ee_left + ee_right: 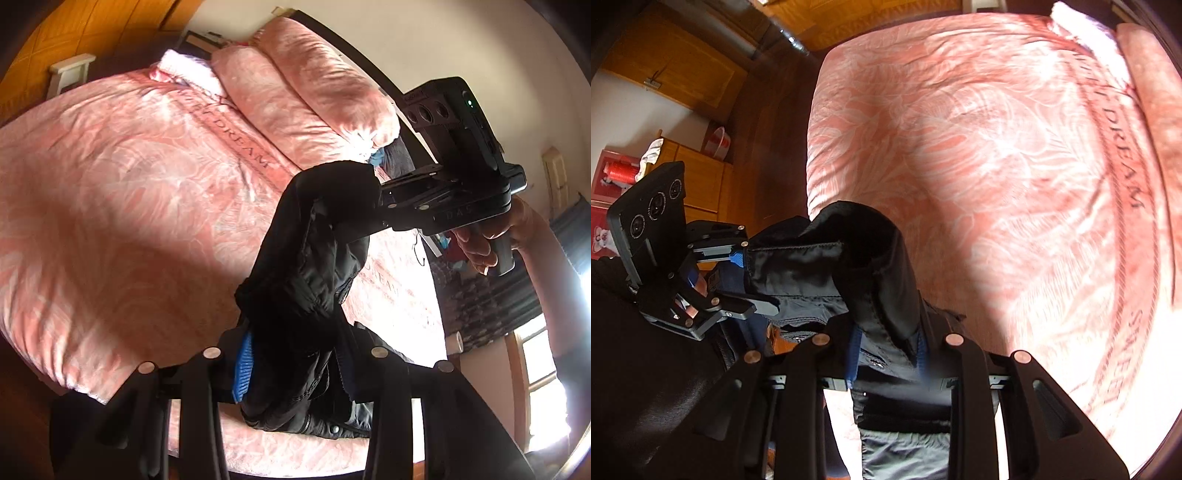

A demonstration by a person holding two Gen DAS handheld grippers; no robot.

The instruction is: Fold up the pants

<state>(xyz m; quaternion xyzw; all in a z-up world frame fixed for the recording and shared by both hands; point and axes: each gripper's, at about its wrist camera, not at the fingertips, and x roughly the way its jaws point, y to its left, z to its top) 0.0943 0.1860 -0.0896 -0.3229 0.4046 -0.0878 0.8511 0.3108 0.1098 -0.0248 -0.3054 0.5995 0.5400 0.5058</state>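
A home bedroom: pink-quilted bed (960, 147), pillows (295, 92), wooden cabinets (683, 74).

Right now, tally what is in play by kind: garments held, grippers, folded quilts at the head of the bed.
Black pants, held up over the pink bed cover: 1
Grippers, left gripper and right gripper, both clamped on the pants: 2
Folded pink quilts at the head of the bed: 2
Total: 5
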